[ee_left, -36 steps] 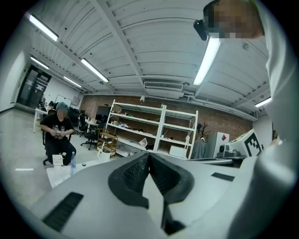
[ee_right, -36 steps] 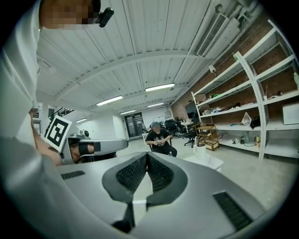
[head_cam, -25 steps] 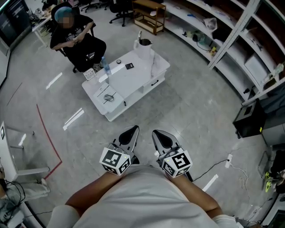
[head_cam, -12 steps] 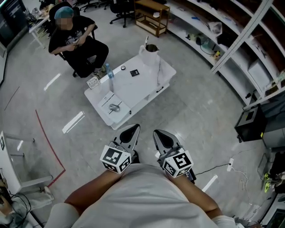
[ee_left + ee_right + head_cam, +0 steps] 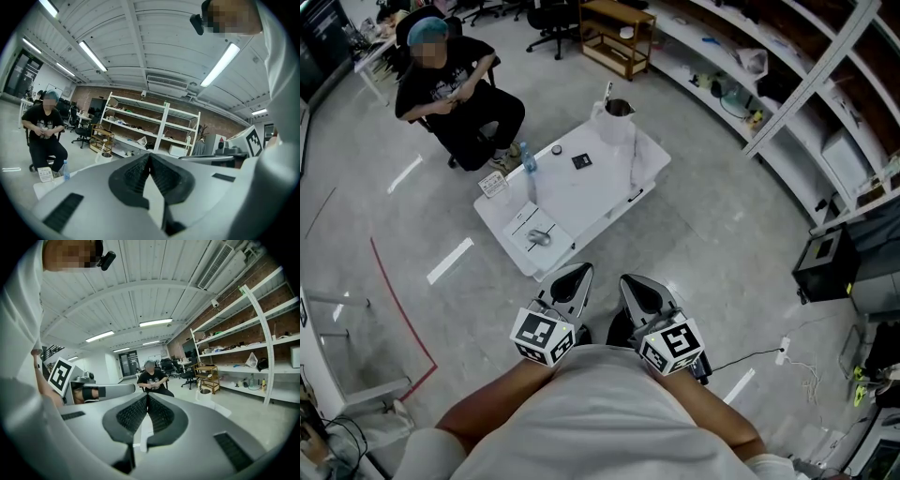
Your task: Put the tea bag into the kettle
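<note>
A white kettle stands at the far end of a low white table several steps ahead of me; it shows small in the left gripper view and the right gripper view. A small dark square packet, perhaps the tea bag, lies on the table near it. My left gripper and right gripper are held side by side close to my body, far from the table. Both are shut with nothing between their pads.
A seated person is just beyond the table. On the table lie a water bottle, a card and a grey mouse-like object. Shelving lines the right. A black box and a cable are on the floor at right.
The head view has shifted a little, so the table and the seated person sit slightly differently in it. Both grippers stay shut in the same place before me.
</note>
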`<control>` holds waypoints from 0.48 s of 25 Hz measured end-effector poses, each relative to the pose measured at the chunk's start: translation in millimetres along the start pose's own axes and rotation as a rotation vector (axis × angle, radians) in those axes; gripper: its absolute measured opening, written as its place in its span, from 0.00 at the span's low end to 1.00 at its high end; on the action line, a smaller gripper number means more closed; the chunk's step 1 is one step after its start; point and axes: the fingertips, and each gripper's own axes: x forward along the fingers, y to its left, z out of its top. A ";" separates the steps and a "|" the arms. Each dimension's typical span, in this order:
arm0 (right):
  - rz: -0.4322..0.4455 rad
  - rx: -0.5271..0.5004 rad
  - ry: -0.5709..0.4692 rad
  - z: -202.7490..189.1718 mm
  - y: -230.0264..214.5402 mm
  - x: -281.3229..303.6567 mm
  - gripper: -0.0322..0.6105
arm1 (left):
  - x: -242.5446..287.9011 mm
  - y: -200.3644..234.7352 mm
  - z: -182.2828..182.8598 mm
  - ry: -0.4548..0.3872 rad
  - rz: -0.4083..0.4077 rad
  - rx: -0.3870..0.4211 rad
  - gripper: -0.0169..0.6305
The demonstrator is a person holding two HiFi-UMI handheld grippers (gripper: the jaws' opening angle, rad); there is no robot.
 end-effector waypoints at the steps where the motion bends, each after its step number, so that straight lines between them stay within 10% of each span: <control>1: 0.004 -0.002 -0.001 1.2 -4.3 3.8 0.06 | 4.5 1.6 -0.2 0.002 0.000 0.002 0.04; 12: 0.116 -0.015 0.023 20.9 -73.8 49.9 0.06 | 77.7 27.8 10.3 0.001 0.087 -0.010 0.04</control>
